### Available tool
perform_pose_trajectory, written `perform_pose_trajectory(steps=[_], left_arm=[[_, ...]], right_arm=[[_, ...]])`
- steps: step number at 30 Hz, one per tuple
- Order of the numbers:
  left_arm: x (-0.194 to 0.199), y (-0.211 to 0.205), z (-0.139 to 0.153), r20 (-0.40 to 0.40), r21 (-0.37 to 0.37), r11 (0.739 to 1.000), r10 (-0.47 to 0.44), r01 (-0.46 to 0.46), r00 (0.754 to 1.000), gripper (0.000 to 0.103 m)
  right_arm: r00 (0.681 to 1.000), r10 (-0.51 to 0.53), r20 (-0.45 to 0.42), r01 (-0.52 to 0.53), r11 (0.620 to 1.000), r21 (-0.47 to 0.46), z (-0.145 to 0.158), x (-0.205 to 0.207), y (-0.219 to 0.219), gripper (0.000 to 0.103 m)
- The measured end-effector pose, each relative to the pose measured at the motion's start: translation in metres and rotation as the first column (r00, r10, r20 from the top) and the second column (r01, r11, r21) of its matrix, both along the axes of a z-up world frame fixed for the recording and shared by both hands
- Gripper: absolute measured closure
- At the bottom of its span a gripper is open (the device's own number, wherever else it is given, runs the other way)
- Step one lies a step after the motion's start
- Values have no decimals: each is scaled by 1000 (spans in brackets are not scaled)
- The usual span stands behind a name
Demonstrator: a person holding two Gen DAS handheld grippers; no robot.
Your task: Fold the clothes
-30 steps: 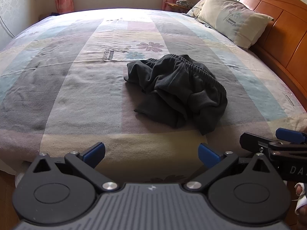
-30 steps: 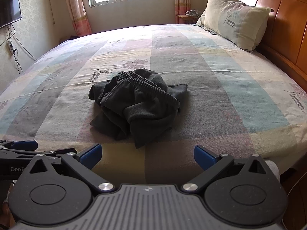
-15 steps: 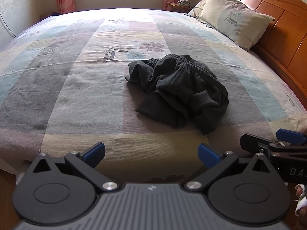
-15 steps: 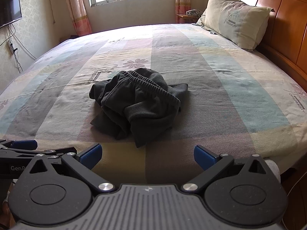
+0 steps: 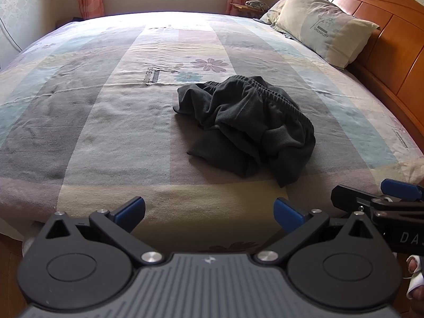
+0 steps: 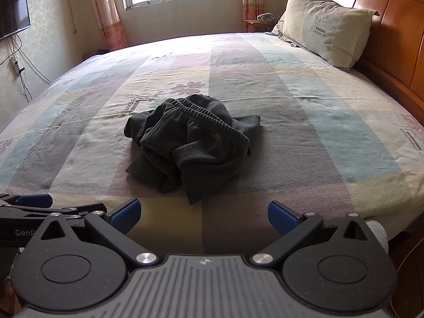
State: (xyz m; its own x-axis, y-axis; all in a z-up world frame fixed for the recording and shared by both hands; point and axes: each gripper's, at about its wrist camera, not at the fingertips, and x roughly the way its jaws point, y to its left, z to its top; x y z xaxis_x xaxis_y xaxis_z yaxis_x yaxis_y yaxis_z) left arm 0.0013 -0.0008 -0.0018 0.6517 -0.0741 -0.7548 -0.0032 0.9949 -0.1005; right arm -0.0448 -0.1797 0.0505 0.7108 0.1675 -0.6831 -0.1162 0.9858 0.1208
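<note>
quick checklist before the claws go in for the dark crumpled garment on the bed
1. Left claw open, empty: ok.
2. Right claw open, empty: ok.
3. Dark grey crumpled garment within both views, nothing lying on it: ok.
4. Garment spread flat for folding: not ok, bunched in a heap.
5. Ribbed elastic waistband visible on top as a grasp spot: ok.
6. Which hems or corners are which: cannot tell.

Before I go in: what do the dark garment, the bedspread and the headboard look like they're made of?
Dark garment: soft matte knit, probably fleece or jersey; it slumps in thick folds and has a ribbed elastic waistband.
Bedspread: thin woven cloth, likely cotton; visible weave, fine creases, faded print.
Headboard: varnished wood, orange-brown and glossy, with carved trim.
</note>
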Motion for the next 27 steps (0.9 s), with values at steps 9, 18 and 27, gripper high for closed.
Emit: perform_pose_trajectory(steps=[9,18,27], left_arm=[[7,0,-2,-6,0,1000,3,-3,1000,1],[17,0,-9,-27,7,1000,0,0,1000,1],[34,3,-13,-33,5,1000,-8,8,999,1]], right_arm=[[1000,11,3,-11,1000,-3,0,5,1,0],[999,25,-20,-25,1000,-11,-7,17,2,0],[998,47,-30,-48,998,-27,-10,36,5,0]])
